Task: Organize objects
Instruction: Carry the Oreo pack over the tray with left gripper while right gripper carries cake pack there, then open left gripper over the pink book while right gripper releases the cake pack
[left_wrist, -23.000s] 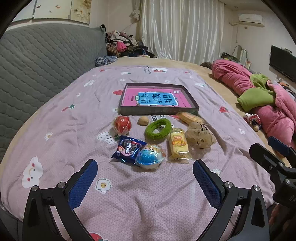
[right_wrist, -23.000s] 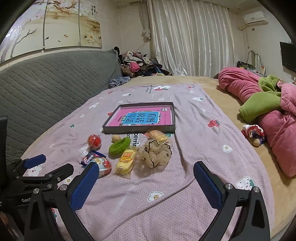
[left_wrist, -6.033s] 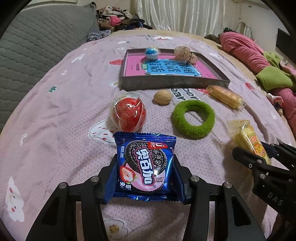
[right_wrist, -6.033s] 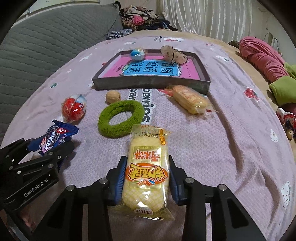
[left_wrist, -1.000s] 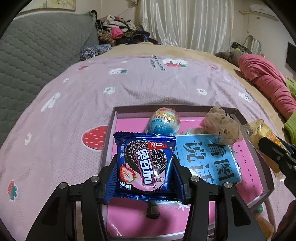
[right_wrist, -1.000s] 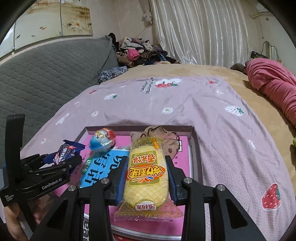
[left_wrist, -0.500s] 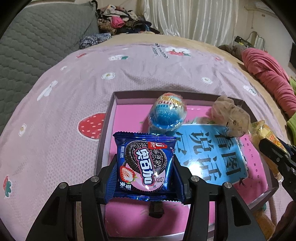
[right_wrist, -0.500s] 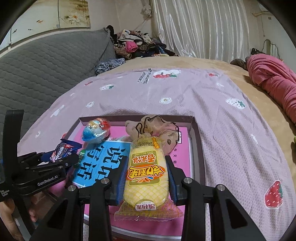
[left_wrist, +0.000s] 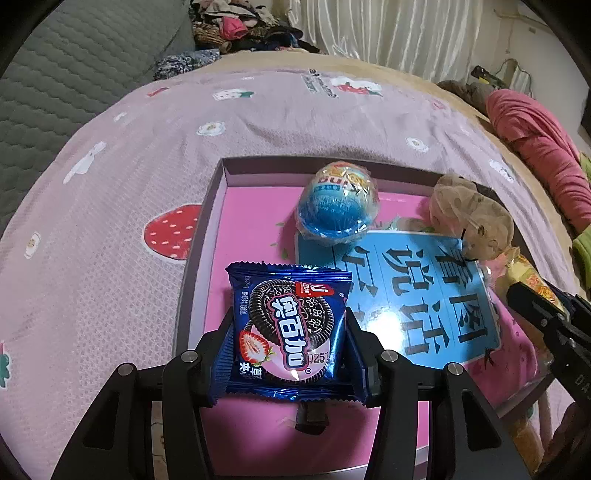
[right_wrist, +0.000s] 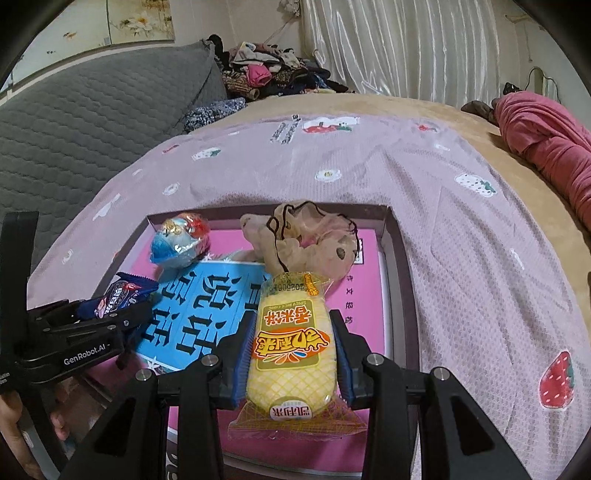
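My left gripper (left_wrist: 290, 328) pinches the cookie packet (left_wrist: 290, 325), my right gripper (right_wrist: 291, 347) the yellow snack (right_wrist: 291, 347), both over the box (left_wrist: 221, 173); open pink floor lies at 6 o'clock, lilac bedspread (left_wrist: 110, 184) around.

The blue cookie packet (left_wrist: 290, 328) at the lower centre of the left wrist view read "奥百加", with "0251" below. The yellow snack pack (right_wrist: 291, 347), seen upside down, carried "SPICY RICE CAKE" and "2025061". The left gripper (right_wrist: 110, 314) bore "GenRobot.AI". The tray's blue label (left_wrist: 413, 295) showed "看图说话".
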